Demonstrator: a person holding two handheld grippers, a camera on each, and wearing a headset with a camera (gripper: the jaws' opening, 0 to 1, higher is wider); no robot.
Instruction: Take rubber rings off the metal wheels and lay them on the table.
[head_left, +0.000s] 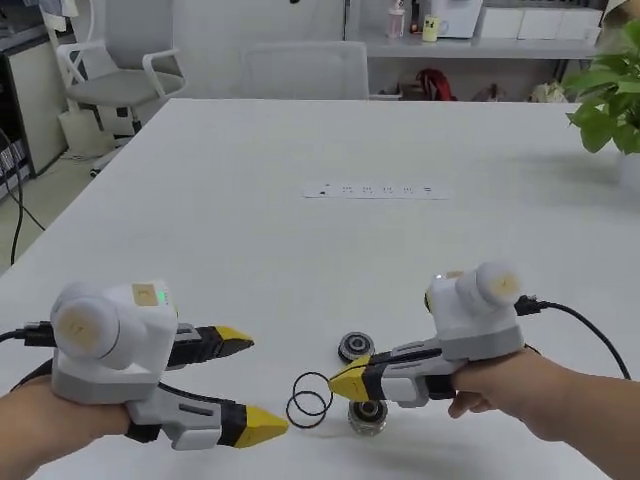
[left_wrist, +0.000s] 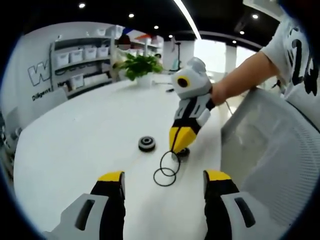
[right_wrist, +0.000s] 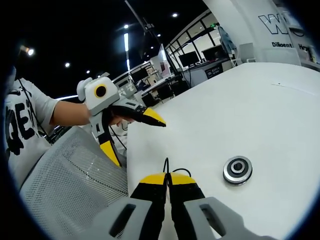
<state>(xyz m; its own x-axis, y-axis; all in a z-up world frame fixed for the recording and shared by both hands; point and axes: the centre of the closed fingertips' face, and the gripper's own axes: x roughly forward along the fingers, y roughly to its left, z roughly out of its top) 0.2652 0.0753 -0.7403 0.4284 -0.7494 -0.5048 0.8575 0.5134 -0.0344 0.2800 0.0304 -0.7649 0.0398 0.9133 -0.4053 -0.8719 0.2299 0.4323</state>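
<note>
My right hand-held gripper (head_left: 342, 380) pinches a rubber ring (head_left: 296, 388), likely light and floppy, at its 3 o'clock edge; my left hand-held gripper (head_left: 260, 384) is spread.

white table (head_left: 300, 140): wheels (head_left: 355, 346), rings (head_left: 307, 408), power strip (head_left: 375, 190)

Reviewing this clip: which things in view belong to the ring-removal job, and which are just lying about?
Job:
- far metal wheel
- near metal wheel
- rubber ring, pinched in the shut right gripper
- second rubber ring, flat on the table
- left gripper, open

Lying about:
- power strip
- potted plant
- office chair
</note>
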